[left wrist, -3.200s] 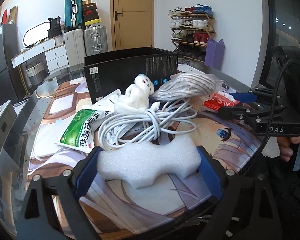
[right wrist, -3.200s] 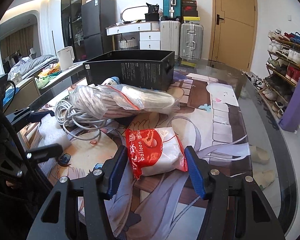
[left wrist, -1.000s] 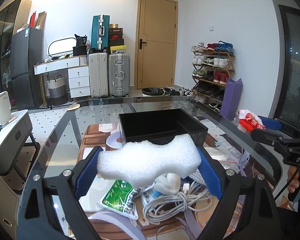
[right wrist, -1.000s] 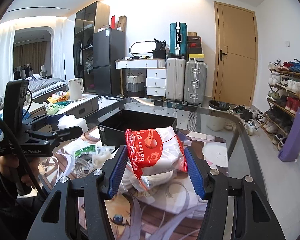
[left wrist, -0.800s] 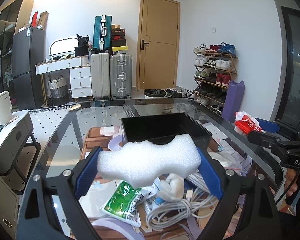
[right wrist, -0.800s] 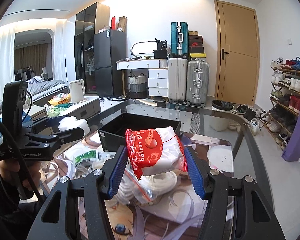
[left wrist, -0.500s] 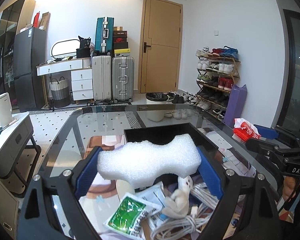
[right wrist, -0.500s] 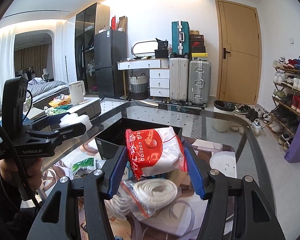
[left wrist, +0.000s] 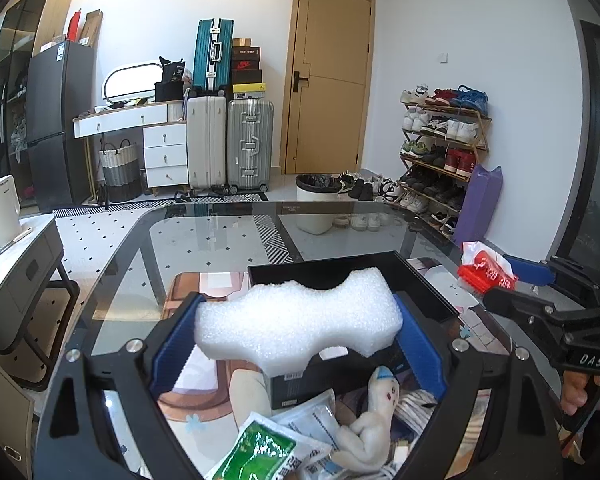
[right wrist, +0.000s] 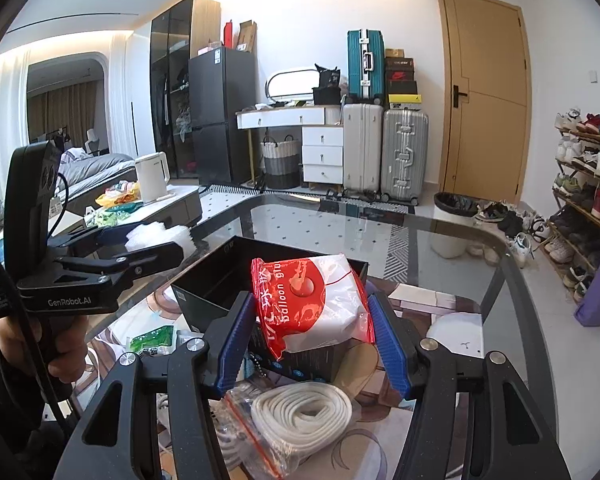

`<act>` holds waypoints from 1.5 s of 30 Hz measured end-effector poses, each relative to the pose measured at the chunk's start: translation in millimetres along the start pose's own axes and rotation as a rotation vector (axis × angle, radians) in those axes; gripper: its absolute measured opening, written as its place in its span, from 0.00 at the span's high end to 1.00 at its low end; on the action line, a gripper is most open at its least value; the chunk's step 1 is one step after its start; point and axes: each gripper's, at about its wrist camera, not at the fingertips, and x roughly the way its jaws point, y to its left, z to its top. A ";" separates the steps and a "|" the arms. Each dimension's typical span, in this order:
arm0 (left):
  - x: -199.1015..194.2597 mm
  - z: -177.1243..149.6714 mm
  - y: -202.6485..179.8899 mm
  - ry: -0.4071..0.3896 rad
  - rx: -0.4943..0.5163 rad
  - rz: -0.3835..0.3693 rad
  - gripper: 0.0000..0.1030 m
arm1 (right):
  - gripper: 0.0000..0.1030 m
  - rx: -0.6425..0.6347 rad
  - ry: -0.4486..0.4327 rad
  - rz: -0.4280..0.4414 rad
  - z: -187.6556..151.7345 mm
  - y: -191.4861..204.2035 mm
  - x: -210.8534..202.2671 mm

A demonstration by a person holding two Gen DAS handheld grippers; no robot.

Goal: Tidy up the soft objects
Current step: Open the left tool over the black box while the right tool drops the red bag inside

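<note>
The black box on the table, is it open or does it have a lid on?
Open. The black box shows no lid; its dark inside is visible from above, beyond the white foam in the left tongs.

Right claw (right wrist: 312,320): its blue pads pinch a red-and-white balloon bag (right wrist: 310,304), held up off the worktop.
Black box (right wrist: 228,276): open-topped, just behind and below the bag.
Left claw (right wrist: 156,242): at the left, held in a hand (right wrist: 48,354), gripping a white foam piece (right wrist: 156,236) up off the worktop, left of the box.
Near edge: a clear bag of coiled white rope (right wrist: 300,412) lies under the right claw.
Left of box: a green packet (right wrist: 152,338) lies flat.
Worktop (right wrist: 440,256): glass, a printed mat under the clutter.
Far wall: suitcases (right wrist: 384,152), a white drawer unit, a wooden door.
</note>
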 end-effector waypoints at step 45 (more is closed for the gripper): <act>37.1 4.1 -0.3 0.118 0.012 -0.010 0.00 | 0.03 -0.060 0.058 0.047 9.4 -1.4 37.6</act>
